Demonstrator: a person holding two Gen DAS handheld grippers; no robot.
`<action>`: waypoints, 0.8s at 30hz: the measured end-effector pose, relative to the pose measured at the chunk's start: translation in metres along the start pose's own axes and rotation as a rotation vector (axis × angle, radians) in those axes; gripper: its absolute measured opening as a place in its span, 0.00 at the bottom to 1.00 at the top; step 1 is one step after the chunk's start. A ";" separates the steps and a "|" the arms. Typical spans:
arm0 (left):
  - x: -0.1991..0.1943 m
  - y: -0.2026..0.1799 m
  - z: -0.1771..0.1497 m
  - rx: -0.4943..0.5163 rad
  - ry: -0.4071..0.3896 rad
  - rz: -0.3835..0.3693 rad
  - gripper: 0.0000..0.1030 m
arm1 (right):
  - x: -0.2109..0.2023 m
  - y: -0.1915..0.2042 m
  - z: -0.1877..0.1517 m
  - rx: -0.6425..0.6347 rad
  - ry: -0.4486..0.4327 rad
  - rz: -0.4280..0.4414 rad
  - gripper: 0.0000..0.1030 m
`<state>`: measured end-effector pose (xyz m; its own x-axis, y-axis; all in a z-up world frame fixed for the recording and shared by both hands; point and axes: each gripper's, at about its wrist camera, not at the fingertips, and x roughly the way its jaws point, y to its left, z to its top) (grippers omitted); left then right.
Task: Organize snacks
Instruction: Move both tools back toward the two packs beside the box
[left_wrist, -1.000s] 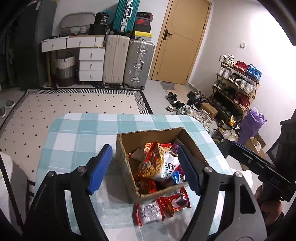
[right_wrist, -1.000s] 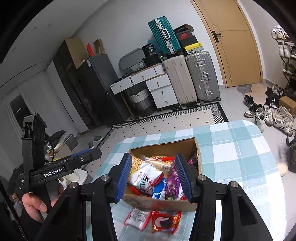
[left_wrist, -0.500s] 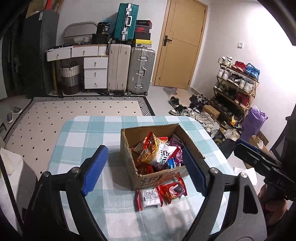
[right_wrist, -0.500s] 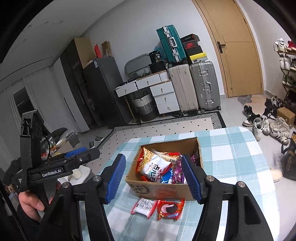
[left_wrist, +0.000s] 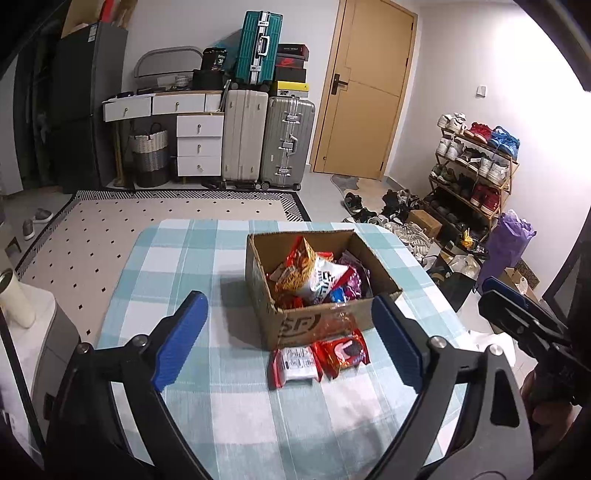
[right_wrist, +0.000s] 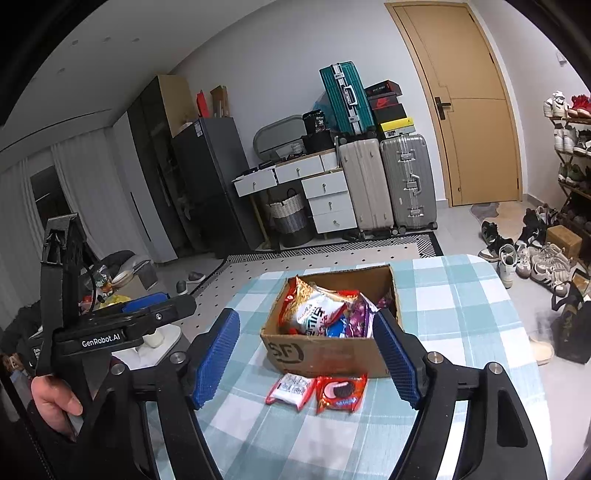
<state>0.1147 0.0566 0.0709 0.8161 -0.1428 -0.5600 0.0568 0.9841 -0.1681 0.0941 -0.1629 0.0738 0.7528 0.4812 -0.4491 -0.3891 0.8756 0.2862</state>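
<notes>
I see both grippers empty — left gripper (left_wrist: 288, 339) and right gripper (right_wrist: 306, 360) opening; cardboard box (left_wrist: 314, 325) of snacks mid-frame, two packets (right_wrist: 317, 391) just below it.

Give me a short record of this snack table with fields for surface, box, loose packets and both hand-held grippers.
surface: table with a blue and white checked cloth
box: open cardboard box, filled with snack bags
loose packets: white-and-red packet and red cookie packet, side by side on the cloth in front of the box
left hand-held gripper: jaws opening, nothing between the pads
right hand-held gripper: jaws opening, nothing held
</notes>
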 end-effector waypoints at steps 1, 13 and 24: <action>0.000 0.000 -0.003 -0.003 0.003 -0.001 0.88 | -0.002 0.001 -0.003 0.000 0.001 -0.001 0.74; 0.015 0.010 -0.050 -0.061 0.017 0.022 0.97 | -0.002 -0.003 -0.042 -0.002 0.019 -0.048 0.77; 0.069 0.035 -0.091 -0.126 0.106 0.036 0.99 | 0.040 -0.030 -0.085 0.036 0.123 -0.078 0.77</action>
<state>0.1200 0.0713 -0.0476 0.7509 -0.1246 -0.6486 -0.0495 0.9687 -0.2433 0.0908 -0.1669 -0.0249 0.7088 0.4148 -0.5706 -0.3108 0.9098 0.2752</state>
